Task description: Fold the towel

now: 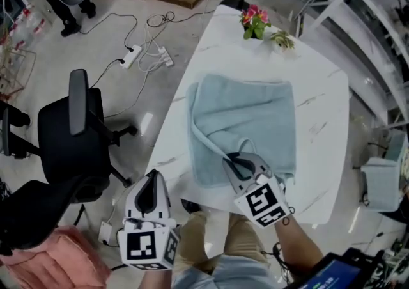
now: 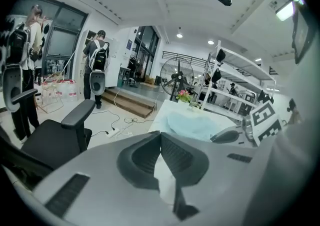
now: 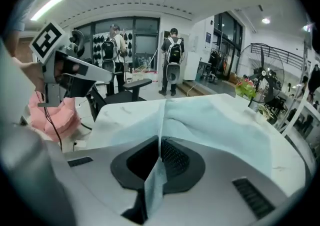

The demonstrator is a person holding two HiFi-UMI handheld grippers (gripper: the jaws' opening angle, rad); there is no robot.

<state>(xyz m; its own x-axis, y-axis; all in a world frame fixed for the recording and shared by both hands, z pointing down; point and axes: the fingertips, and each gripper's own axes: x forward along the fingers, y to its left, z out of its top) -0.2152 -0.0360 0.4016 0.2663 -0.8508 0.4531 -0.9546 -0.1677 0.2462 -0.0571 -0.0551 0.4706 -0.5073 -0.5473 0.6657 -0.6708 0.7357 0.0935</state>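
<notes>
We held the left gripper off the table's near left edge, over the floor, its jaws pressed together on nothing; the towel lay spread across the middle of the table, reaching toward its near edge; the right gripper hung over the table's near edge, jaws clamped on a thin ridge of towel that ran up from the cloth's left side. We judged the towel light, soft and limp; it would sag and drape from any single pinch, though its nap should not slip easily from ribbed jaws. We judged the hem the best hold, one gripper at each near corner, so the edge would lift level.
</notes>
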